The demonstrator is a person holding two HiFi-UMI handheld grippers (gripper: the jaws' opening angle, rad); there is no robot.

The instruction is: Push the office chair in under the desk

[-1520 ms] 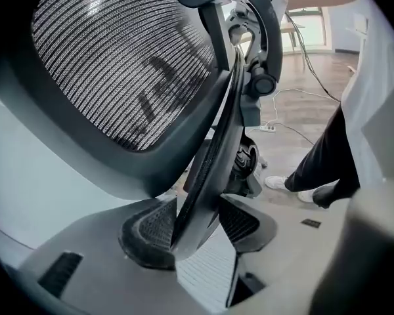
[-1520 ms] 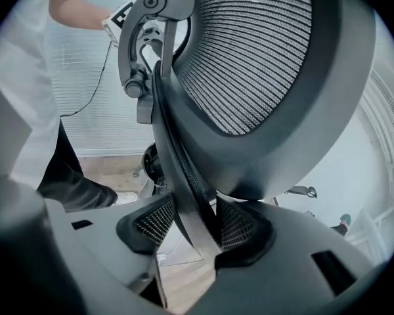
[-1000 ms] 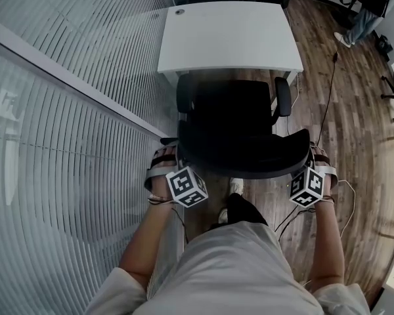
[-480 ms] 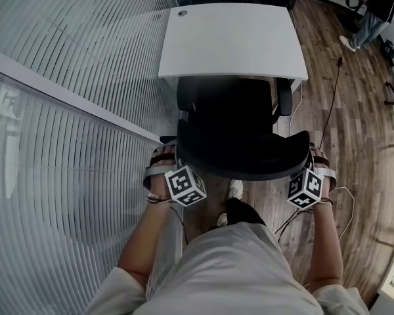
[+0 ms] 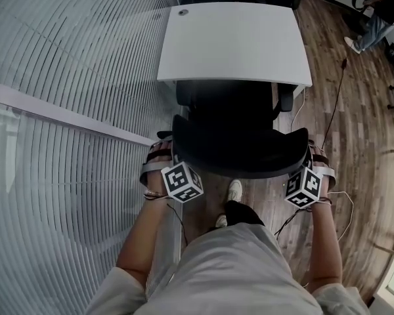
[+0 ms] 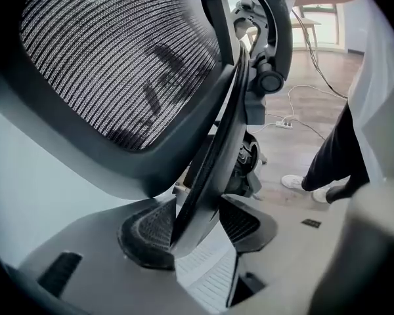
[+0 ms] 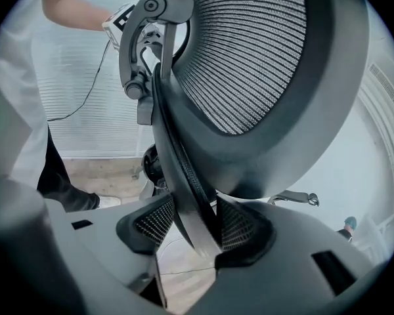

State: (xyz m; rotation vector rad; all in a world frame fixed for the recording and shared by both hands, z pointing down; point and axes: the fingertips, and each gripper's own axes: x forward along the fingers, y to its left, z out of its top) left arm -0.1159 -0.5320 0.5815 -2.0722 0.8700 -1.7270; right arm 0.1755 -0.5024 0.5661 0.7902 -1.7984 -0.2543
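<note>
The black office chair (image 5: pixel 240 146) stands in front of the white desk (image 5: pixel 233 41), its seat and armrests partly under the desk's near edge. My left gripper (image 5: pixel 165 163) holds the left side of the backrest and my right gripper (image 5: pixel 313 164) the right side. In the left gripper view the left gripper (image 6: pixel 196 231) is shut on the backrest's rim (image 6: pixel 207 176), with the mesh back (image 6: pixel 118 64) above. In the right gripper view the right gripper (image 7: pixel 196 231) clamps the opposite rim (image 7: pixel 184 189) below the mesh (image 7: pixel 249 51).
A glass wall with blinds (image 5: pixel 65 110) runs close along the left of the chair and desk. A cable (image 5: pixel 331 104) trails over the wooden floor on the right, with a power strip (image 6: pixel 284 123) behind. Another person (image 5: pixel 374 15) stands far right. My shoe (image 5: pixel 234 191) is behind the chair.
The chair has rolled toward the desk, so more of its seat and armrests lies beneath the desktop. Both grippers moved forward with the backrest, still clamped on it.
</note>
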